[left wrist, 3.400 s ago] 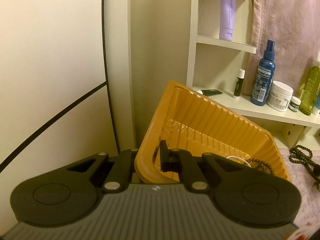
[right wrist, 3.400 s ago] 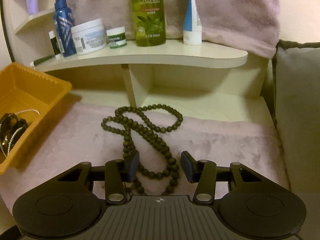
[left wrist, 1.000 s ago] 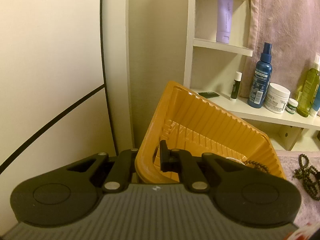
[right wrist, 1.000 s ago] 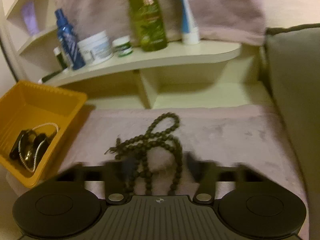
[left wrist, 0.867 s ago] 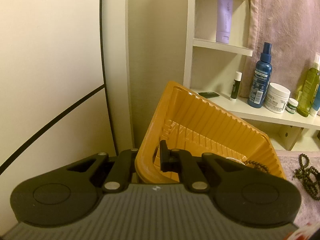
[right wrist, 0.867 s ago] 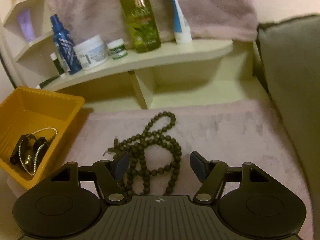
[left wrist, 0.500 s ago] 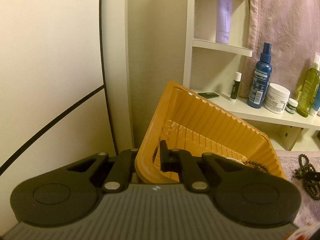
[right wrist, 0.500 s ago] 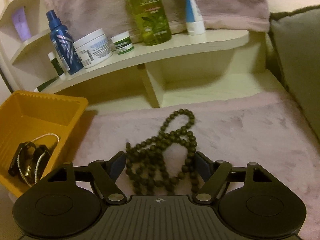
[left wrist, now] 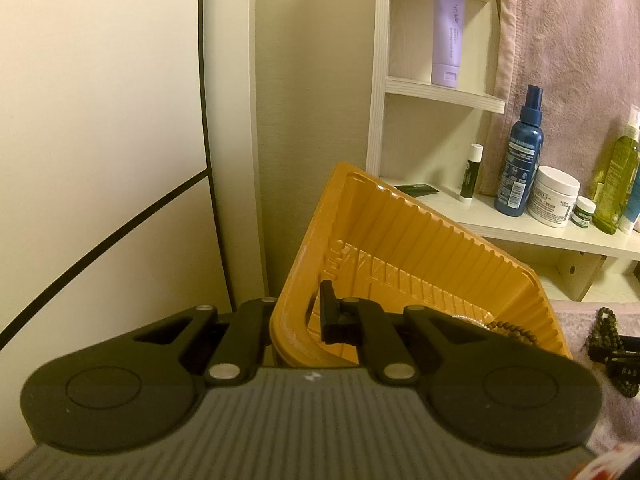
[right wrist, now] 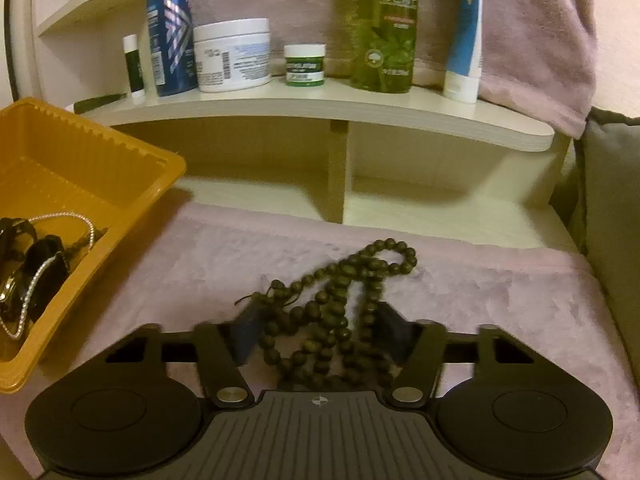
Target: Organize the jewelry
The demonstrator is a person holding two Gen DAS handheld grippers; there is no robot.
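Observation:
My left gripper (left wrist: 298, 314) is shut on the near rim of the orange plastic tray (left wrist: 420, 248). The tray (right wrist: 100, 168) sits at the left in the right wrist view and holds a pearl chain (right wrist: 60, 258) and a dark watch (right wrist: 36, 276). A dark wooden bead necklace (right wrist: 340, 300) lies bunched on the pink cloth (right wrist: 500, 300). My right gripper (right wrist: 316, 332) is open, its fingers on either side of the bead pile, low over the cloth. The beads also show at the right edge of the left wrist view (left wrist: 608, 328).
A white shelf unit (right wrist: 320, 108) stands behind the cloth with a blue spray bottle (right wrist: 170, 28), white cream jar (right wrist: 232, 56), small green jar (right wrist: 304, 65) and green olive bottle (right wrist: 384, 24). A pink towel (right wrist: 540, 20) hangs behind. A grey cushion (right wrist: 612, 220) borders the right.
My right gripper has moved forward and lower over the bead necklace, and its fingers now straddle the pile. The left gripper and the tray have stayed still.

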